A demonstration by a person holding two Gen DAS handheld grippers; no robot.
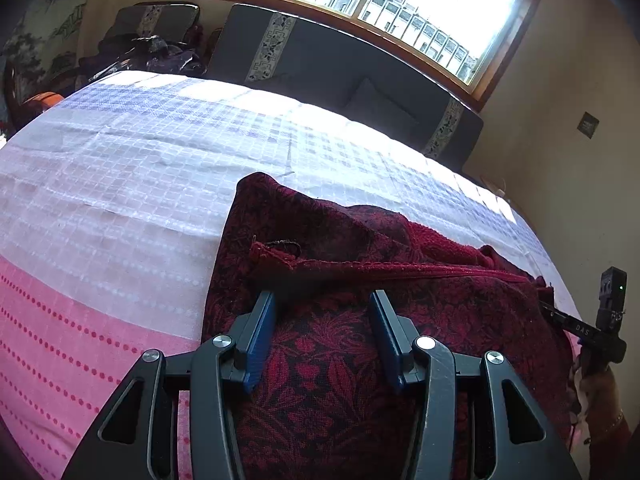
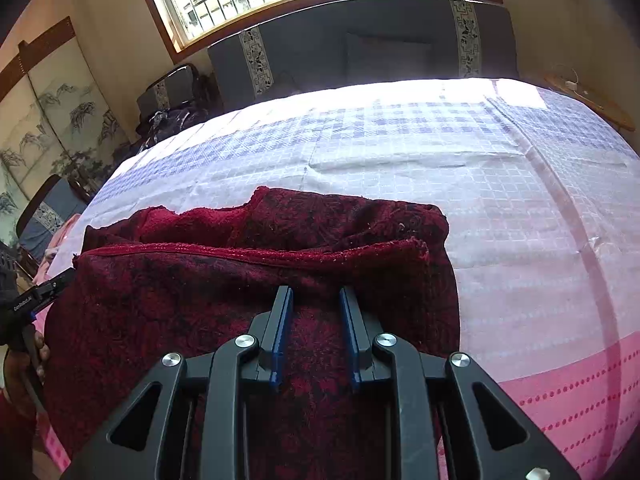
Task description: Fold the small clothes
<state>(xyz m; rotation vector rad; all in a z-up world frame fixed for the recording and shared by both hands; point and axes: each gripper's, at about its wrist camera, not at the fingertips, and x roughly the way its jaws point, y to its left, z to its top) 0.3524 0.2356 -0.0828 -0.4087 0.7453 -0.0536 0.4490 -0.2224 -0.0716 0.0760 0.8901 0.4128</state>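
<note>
A dark red garment with a black floral pattern lies on the bed, its near part folded over so a hemmed edge runs across it. My left gripper has its jaws partly apart, and cloth from the garment's left part is bunched between the blue pads. My right gripper stands narrower, and its pads press a fold of the garment near the right side. Each gripper shows at the other view's edge, the right gripper and the left gripper, both at the cloth's side edges. The cloth under the jaws is hidden.
The bed cover is white and lilac checked, pink with dots near me. Behind it stand a dark headboard and a barred window. A chair with dark clothes is at the back left. A painted screen and a wooden side table flank the bed.
</note>
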